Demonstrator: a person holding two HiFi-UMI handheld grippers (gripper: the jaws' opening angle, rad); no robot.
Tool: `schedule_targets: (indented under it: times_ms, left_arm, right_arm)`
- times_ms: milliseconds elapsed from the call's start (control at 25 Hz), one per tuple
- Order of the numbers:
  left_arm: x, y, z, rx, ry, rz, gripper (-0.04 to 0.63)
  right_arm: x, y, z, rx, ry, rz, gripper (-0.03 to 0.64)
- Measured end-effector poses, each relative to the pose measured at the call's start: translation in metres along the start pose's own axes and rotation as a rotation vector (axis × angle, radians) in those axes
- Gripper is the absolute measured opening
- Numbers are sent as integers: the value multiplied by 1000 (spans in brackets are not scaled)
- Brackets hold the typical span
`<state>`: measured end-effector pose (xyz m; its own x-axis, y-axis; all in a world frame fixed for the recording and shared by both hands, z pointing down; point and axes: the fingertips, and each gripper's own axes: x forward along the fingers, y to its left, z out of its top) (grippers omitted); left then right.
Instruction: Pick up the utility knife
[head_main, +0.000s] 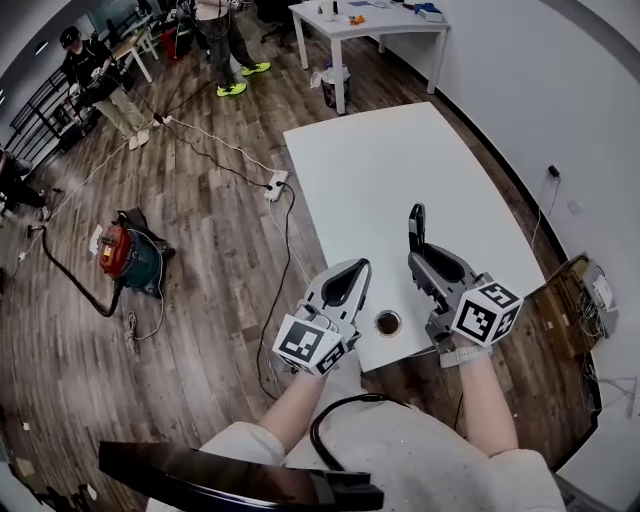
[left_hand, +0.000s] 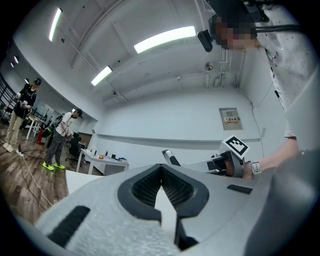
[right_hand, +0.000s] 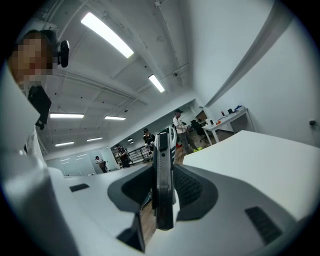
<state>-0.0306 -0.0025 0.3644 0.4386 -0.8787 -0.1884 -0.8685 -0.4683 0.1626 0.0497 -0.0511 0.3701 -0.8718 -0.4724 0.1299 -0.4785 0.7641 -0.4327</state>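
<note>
Over the table's near end: right gripper (head_main: 418, 258) closed on the utility knife (right_hand: 163, 185), its pads pressing the knife's two flat sides
Knife's long axis: in line with the jaws – the body runs straight out between them and past their tips
Knife's heading: the free end points away from the person, up the length of the table in the head view
Knife's set: on its narrow edge, thin side up, dark body with a paler strip along it
Knife's place: off the top, carried over the white table (head_main: 380, 170), right of the round cable hole (head_main: 387, 323)
Left gripper (head_main: 358, 268): jaws drawn together at the tips with nothing between them, held at the table's near left corner, beside the right one
Surface: plain white top, bare apart from the hole near the front edge
Floor: dark wood planks (head_main: 200, 300) with a red and teal vacuum cleaner (head_main: 128, 255), a loose white cable (head_main: 225, 145) and a power strip (head_main: 277, 185)
Room: white wall (head_main: 560, 90) along the table's right side, strip lights on the ceiling, a second white table (head_main: 350, 22) at the far end with small items on it – people standing beyond
</note>
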Motion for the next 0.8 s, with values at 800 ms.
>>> schedule_targets:
  times_ms: [800]
  left_arm:
    - [9,30,-15,-30,23,1,6]
  right_arm:
    - [32,-11,-7,-12,40,1,129]
